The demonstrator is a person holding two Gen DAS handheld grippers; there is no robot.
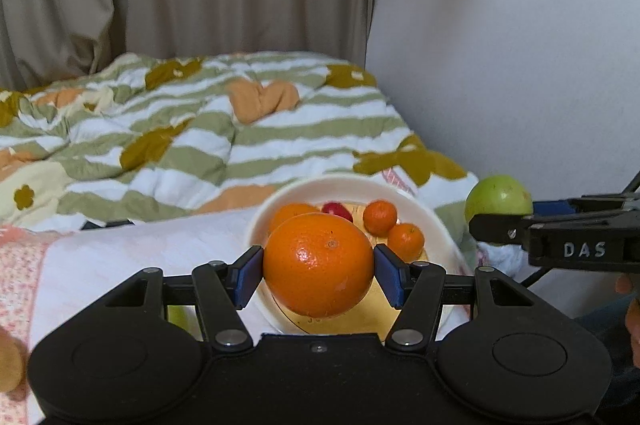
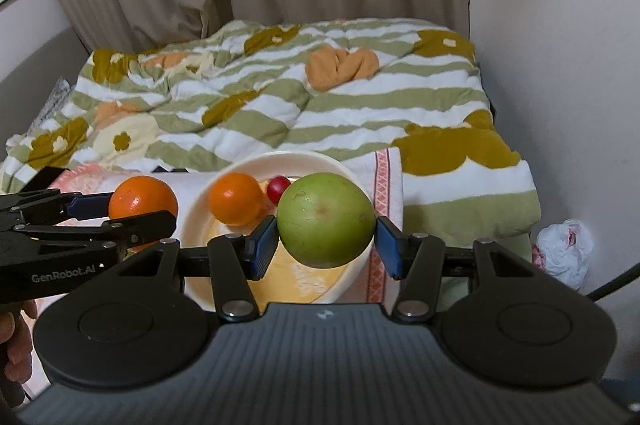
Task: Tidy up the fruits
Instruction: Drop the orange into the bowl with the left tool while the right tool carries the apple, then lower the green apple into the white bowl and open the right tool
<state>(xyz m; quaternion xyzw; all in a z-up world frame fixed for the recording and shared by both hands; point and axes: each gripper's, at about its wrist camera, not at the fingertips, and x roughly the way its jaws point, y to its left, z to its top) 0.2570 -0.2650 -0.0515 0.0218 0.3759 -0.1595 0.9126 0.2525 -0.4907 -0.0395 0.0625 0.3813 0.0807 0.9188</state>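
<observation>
Left wrist view: left gripper clamped on a large orange above the near rim of the bowl, which already holds smaller fruits.

Right wrist view: right gripper clamped on a green apple over the bowl's right edge; both judged not yet deposited.
</observation>
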